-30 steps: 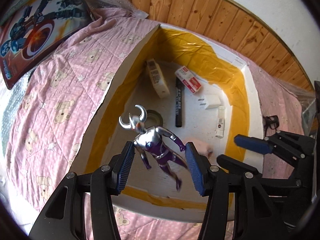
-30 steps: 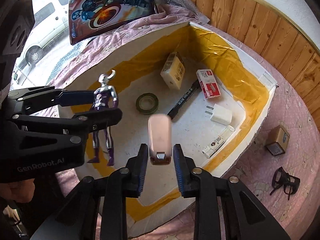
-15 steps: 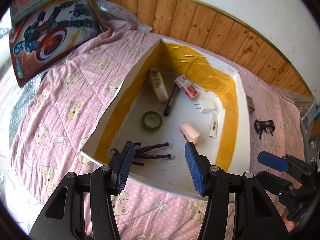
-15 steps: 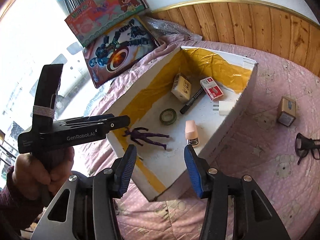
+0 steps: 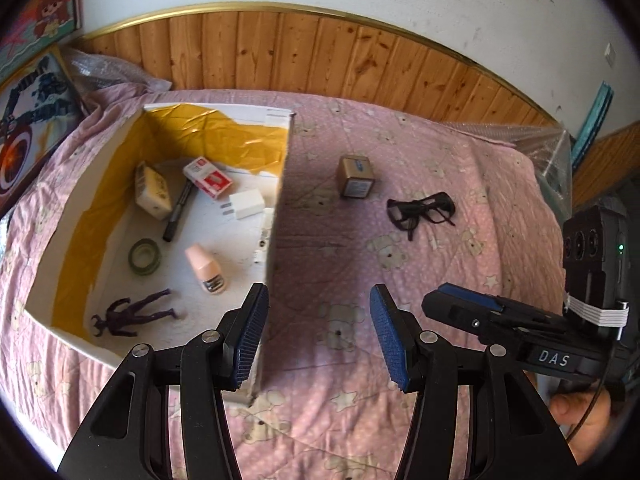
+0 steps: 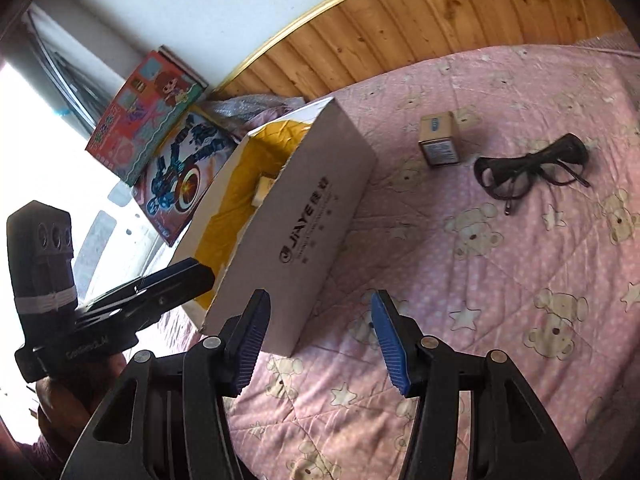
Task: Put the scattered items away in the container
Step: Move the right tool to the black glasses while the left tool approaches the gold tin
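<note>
The white box with yellow lining (image 5: 280, 184) sits on the pink quilt; its printed side shows in the right wrist view (image 6: 304, 216). Inside lie a purple figure (image 5: 128, 314), a pink bottle (image 5: 204, 266), a tape roll (image 5: 144, 256), a marker (image 5: 178, 212), a plug (image 5: 246, 206) and small packs. A small brown box (image 5: 356, 178) (image 6: 438, 140) and black glasses (image 5: 424, 210) (image 6: 532, 168) lie on the quilt right of the box. My left gripper (image 5: 316, 336) is open and empty over the box's right wall. My right gripper (image 6: 320, 344) is open and empty beside the box.
Picture books (image 6: 160, 120) lean at the wood-panelled wall (image 5: 320, 60) beyond the box. The right gripper shows in the left wrist view (image 5: 520, 328), low at the right. The left gripper shows in the right wrist view (image 6: 120, 304) at the left.
Both grippers let go: the figure and the pink bottle now lie in the box. Both grippers have pulled back and swung right, toward the brown box and glasses.
</note>
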Demonstrator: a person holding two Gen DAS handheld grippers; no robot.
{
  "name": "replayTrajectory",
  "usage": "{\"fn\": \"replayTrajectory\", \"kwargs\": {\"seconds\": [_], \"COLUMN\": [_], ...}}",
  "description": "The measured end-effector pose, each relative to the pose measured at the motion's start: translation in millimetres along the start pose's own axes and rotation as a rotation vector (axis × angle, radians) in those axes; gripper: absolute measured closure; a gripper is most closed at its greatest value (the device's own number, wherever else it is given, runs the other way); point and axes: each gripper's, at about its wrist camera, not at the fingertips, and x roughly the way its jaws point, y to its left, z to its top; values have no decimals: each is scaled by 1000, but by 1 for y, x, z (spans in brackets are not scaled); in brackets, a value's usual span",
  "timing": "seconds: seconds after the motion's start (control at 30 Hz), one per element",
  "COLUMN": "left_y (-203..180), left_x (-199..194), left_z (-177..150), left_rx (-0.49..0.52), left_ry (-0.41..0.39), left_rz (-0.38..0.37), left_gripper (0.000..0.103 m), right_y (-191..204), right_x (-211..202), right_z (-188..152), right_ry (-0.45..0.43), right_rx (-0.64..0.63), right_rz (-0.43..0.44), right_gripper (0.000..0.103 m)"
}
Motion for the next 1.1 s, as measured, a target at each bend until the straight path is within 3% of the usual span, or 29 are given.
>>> {"fn": "replayTrajectory", "kwargs": {"seconds": [0.2, 0.4, 0.6, 0.77, 0.93, 1.1], "left_y": [-35, -60, -66, -63, -64, -63], "left_x": [32, 73, 120, 161, 199, 237], "left_z": [35, 68, 100, 125, 141, 140], "left_rx": [24, 72, 76, 45, 23, 9], "left_ry": [17, 39, 81, 112, 137, 179], "left_rz": [2, 38, 50, 60, 67, 94], "left_gripper": [47, 47, 47, 47, 47, 47], "right_y": [-57, -102, -137, -165, -184, -179], "right_x": [-12, -14, -3, 2, 23, 64], "right_z": [9, 18, 51, 75, 91, 106], "right_ry": [-52, -81, -96, -121, -86, 1], "right_rx": [186, 350, 432, 517, 588, 533], "right_rz": [-33, -66, -148, -219, -285, -336], "right_gripper": [44, 33, 31, 23, 23, 23]}}
